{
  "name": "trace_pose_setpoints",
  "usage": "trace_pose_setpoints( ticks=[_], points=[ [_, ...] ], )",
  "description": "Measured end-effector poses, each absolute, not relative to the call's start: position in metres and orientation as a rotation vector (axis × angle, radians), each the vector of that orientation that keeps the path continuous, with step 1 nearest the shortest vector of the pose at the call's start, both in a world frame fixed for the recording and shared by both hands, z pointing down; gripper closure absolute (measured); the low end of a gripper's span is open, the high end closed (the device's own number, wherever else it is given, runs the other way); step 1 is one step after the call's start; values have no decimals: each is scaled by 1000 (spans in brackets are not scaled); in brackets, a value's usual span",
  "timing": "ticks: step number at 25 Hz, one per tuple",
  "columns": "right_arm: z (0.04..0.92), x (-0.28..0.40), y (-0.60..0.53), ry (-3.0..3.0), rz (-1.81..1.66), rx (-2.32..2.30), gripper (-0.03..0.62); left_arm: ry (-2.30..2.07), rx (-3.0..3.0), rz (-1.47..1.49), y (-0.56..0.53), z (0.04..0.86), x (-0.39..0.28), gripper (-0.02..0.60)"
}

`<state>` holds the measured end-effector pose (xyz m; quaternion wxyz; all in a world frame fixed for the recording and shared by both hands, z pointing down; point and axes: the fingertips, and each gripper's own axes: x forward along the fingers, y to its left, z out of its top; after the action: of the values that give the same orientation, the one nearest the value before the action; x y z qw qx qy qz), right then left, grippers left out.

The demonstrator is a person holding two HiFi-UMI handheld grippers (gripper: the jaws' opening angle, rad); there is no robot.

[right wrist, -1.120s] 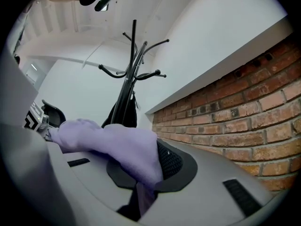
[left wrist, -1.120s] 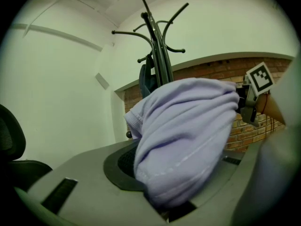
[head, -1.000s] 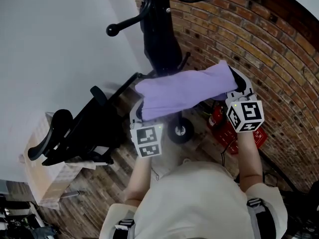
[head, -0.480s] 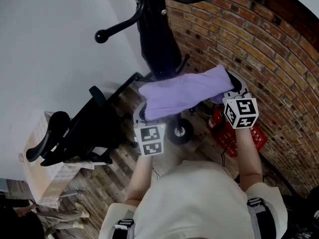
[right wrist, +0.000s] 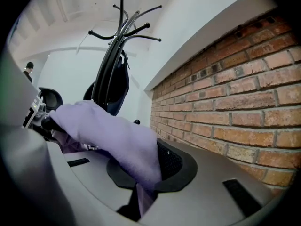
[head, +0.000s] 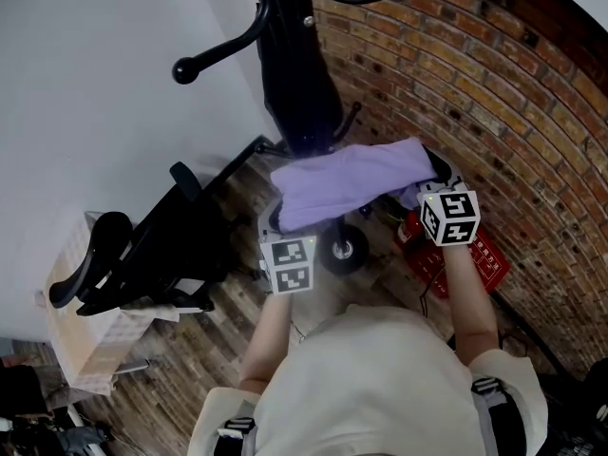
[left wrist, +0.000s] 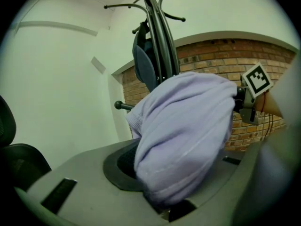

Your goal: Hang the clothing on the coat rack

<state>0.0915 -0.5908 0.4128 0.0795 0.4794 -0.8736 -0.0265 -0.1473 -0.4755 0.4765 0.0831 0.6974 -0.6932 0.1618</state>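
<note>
A lilac garment [head: 347,183] is stretched between my two grippers in front of the black coat rack [head: 299,65]. My left gripper [head: 275,218] is shut on its left end, where the cloth bunches thickly over the jaws [left wrist: 188,135]. My right gripper [head: 432,174] is shut on the right end, with the fabric [right wrist: 113,135] draped down into the jaws. The rack [left wrist: 160,36] rises just behind the garment, its hooks spreading at the top [right wrist: 124,29]. A dark piece of clothing [left wrist: 143,62] hangs on the pole.
A brick wall [head: 494,93] curves along the right and a white wall [head: 95,112] stands left. A black office chair [head: 142,245] and a cardboard box [head: 85,340] sit at the lower left. Red fire extinguishers [head: 475,255] lie on the wooden floor by the rack's base.
Both grippers have carried the garment a little closer to the rack's pole. The right gripper has drifted left, so the two stand slightly nearer each other.
</note>
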Motion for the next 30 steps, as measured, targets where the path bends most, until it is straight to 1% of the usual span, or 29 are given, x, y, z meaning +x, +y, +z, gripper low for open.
trace_pose_setpoints(
  ticks=[15,23,30],
  points=[
    [510,71,-570,-2537,142,1313,569,-1946,2085,538,-476,525,-129,474],
    [552,38,-539,-2544,224,1160,569,-1847,2097,513,-473,545,-106,474],
    [571,8,-517,-2588,287,1057,569,-1750,2148,490,-471,558,-79,474]
  ],
)
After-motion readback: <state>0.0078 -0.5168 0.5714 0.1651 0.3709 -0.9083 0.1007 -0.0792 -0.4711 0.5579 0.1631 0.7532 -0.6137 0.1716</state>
